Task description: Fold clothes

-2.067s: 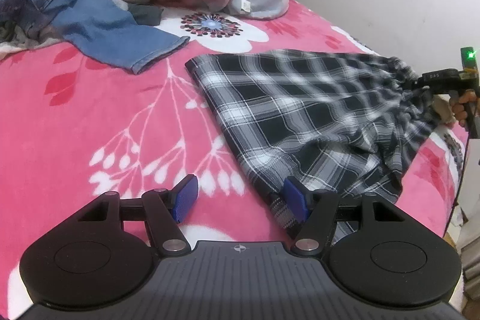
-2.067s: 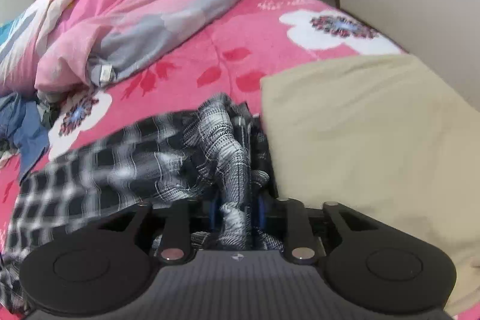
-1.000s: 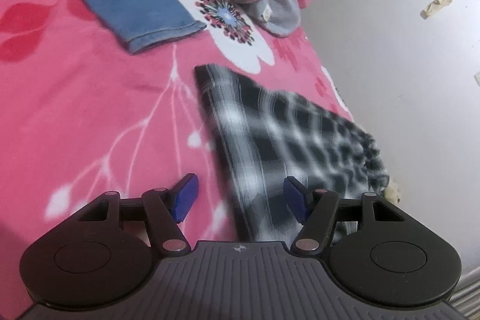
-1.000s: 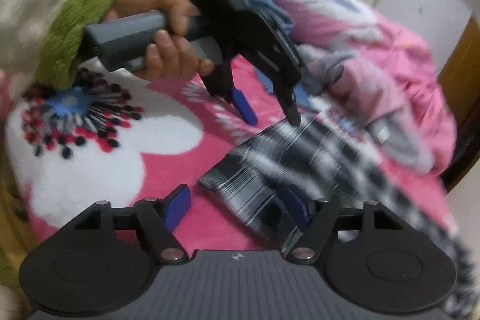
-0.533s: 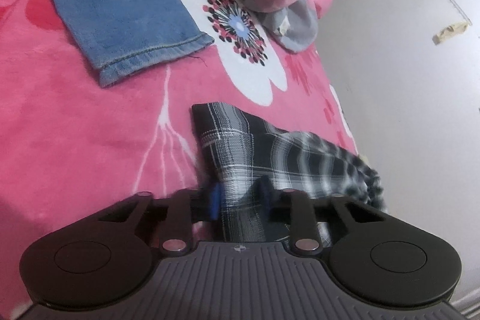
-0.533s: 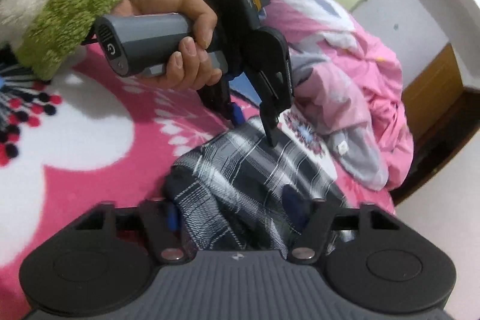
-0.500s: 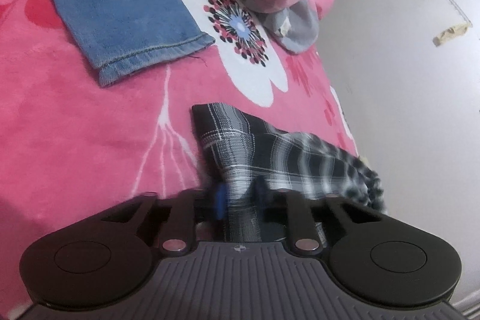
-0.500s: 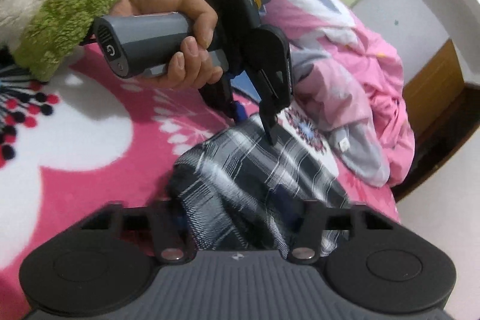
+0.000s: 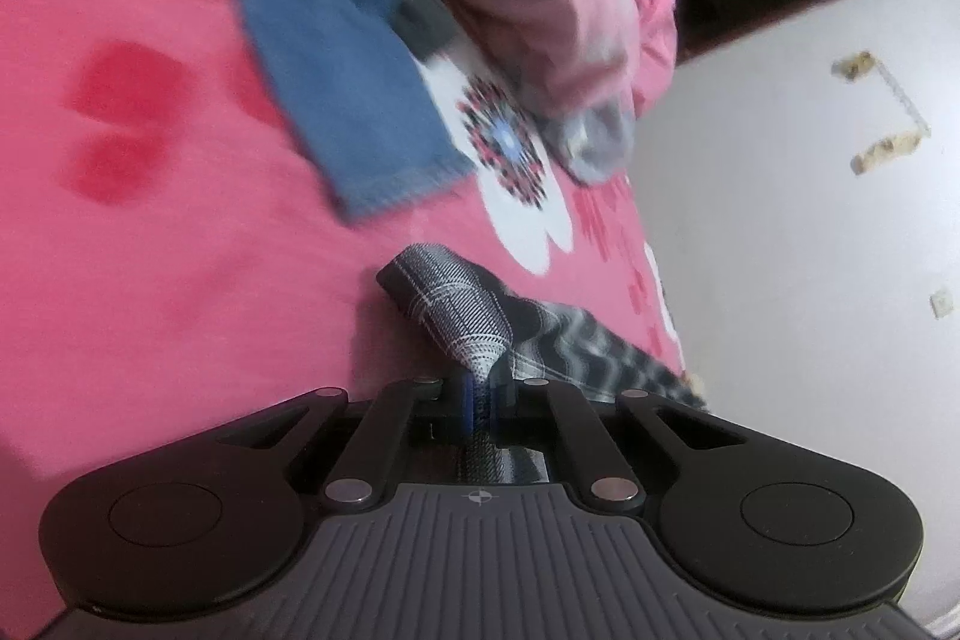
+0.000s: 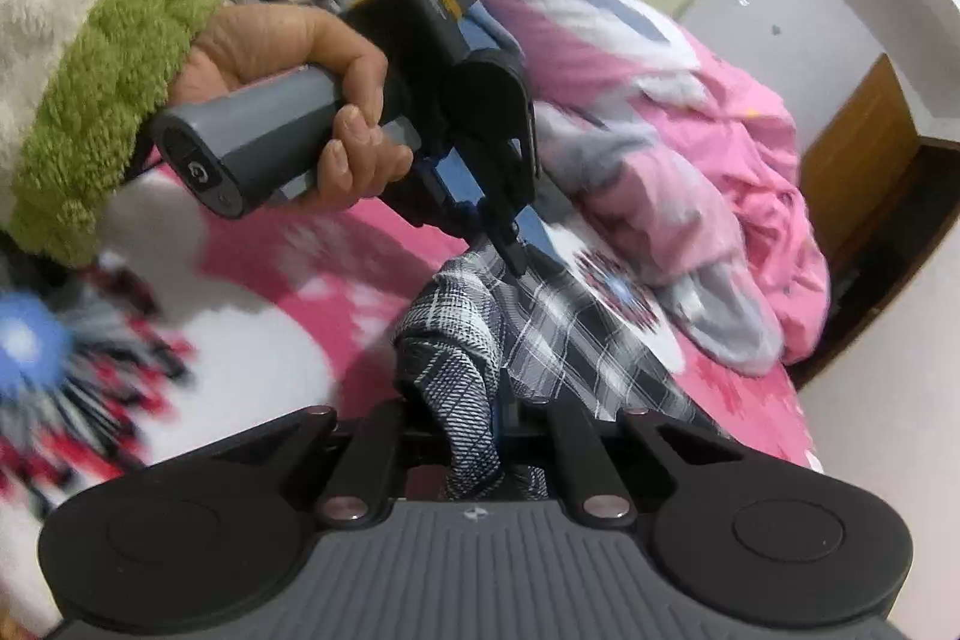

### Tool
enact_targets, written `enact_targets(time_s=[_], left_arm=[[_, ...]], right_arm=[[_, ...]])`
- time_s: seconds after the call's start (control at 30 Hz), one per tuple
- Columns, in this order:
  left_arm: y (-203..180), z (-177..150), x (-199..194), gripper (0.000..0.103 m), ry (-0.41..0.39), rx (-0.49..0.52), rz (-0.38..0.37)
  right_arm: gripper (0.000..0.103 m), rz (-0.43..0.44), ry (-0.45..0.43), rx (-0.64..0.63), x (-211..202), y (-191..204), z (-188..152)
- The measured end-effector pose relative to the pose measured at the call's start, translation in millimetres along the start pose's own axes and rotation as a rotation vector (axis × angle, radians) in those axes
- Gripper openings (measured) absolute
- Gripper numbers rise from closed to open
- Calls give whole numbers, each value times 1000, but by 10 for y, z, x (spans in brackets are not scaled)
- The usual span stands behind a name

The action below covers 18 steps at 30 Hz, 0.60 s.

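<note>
Plaid garment (image 9: 474, 322) in the left wrist view: its corner, loose between spread jaws a second ago, is now clamped in the left gripper (image 9: 477, 400) at 6 o'clock, ready for lifting.

Right wrist view: the right gripper (image 10: 480, 436) is closing on bunched plaid at 6 o'clock; the left hand (image 10: 300, 100) sits at 10 o'clock.

Right gripper (image 10: 474, 430), jaws closing on a bunched fold of the plaid garment (image 10: 558, 334). Beyond, a hand (image 10: 288, 64) holds the left gripper (image 10: 510, 250), pinching the garment's far edge above the pink floral blanket (image 10: 336, 244).
</note>
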<state>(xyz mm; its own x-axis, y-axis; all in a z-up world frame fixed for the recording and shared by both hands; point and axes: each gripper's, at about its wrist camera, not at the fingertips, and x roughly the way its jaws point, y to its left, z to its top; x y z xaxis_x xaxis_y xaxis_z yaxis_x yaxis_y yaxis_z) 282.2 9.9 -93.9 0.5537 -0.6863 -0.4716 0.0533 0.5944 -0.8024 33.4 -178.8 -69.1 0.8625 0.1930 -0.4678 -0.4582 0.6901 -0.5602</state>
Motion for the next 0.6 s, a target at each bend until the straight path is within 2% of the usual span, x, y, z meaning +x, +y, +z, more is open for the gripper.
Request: enact_targets(time_s=[0.27,0.37,0.43,0.53,0.57,0.6], left_arm=[[703,141,-1335,2,-146,-49,141],[981,143,-1570,3,-155,-72,186],[1139,136,-1603,7,-141,-95,197],[1233,83,-1619,12,-151,-109,164],[1209,68,-1654,20,-162,-94,164],[1175,52,-1696,30,-174,-75,166]], right_arm=[[8,212,-170,-50,-152,862,649],[8,284,-217,-49,-164,1182,850],[9,318,-220,-26,-104,1321,915],[14,384,-141,18,66,1387,912],[16,407,-130,33,63,1349,885],[27,428,-128,48,44,1303,859]])
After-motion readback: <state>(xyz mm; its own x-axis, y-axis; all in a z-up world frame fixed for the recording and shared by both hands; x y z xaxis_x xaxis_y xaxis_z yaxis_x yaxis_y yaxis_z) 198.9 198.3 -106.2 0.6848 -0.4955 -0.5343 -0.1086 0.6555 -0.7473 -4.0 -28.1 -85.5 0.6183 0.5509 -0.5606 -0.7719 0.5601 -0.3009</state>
